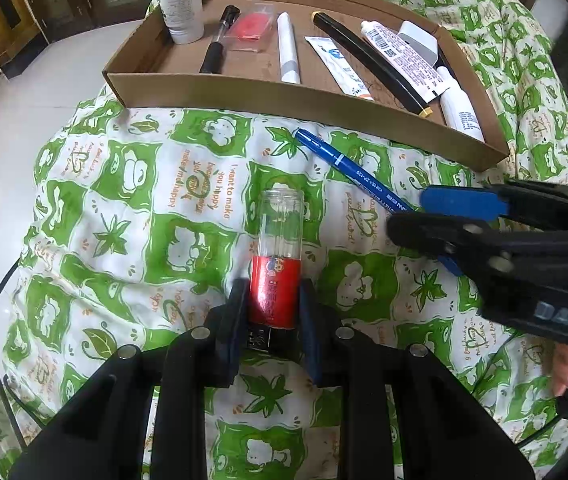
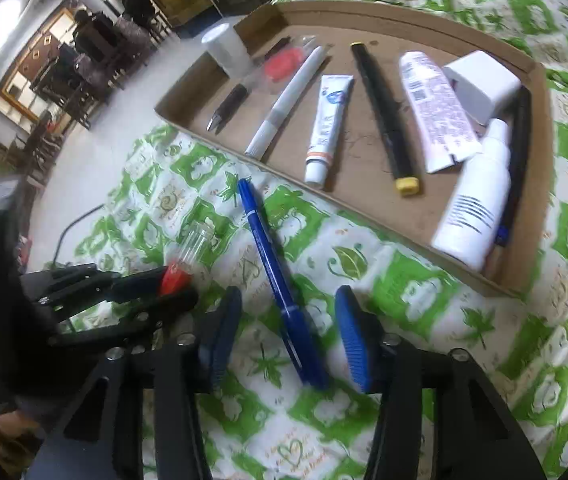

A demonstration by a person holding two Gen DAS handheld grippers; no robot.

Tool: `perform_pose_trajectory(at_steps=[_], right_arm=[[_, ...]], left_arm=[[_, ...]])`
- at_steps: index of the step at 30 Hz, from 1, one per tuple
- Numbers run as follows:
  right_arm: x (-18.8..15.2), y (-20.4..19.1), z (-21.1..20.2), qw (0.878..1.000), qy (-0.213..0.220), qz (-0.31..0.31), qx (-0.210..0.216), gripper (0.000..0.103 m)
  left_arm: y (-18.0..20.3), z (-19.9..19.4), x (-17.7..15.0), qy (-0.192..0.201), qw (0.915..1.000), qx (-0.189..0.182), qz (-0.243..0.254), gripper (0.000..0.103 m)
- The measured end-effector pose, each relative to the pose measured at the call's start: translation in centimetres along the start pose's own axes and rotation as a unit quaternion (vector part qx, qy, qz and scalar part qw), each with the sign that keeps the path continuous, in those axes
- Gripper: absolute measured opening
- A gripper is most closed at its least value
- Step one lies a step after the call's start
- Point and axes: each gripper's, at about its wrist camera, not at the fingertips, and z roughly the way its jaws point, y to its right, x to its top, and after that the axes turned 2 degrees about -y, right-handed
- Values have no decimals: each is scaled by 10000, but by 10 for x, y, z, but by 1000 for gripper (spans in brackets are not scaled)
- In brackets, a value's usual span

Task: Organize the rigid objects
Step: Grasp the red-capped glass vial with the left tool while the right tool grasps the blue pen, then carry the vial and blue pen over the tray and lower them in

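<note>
Looking down the left claw [image 1: 271,300], I see its pads clamped on the red base of a clear-capped tube [image 1: 277,256] lying on the green-patterned cloth [image 1: 123,208]. It looks light, stiff and slick, so I judge the labelled red end the better hold than the clear cap. My right claw [image 2: 288,336] stands partly open astride the blue marker pen [image 2: 273,276], pads not yet touching it; I would pinch that thin, rigid, roll-prone barrel near its middle. Both things lie just before the cardboard tray [image 1: 284,100], where a white bottle [image 2: 472,204], tubes and pens already rest.
</note>
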Motion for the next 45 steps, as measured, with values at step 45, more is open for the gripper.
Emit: perform_pose_trajectory(at_steps=[45], right_arm=[[-18,-10,18,9957,-430,652,494,9]], left_arm=[[-42,-4,14,492,9894,-1038,-886,21]])
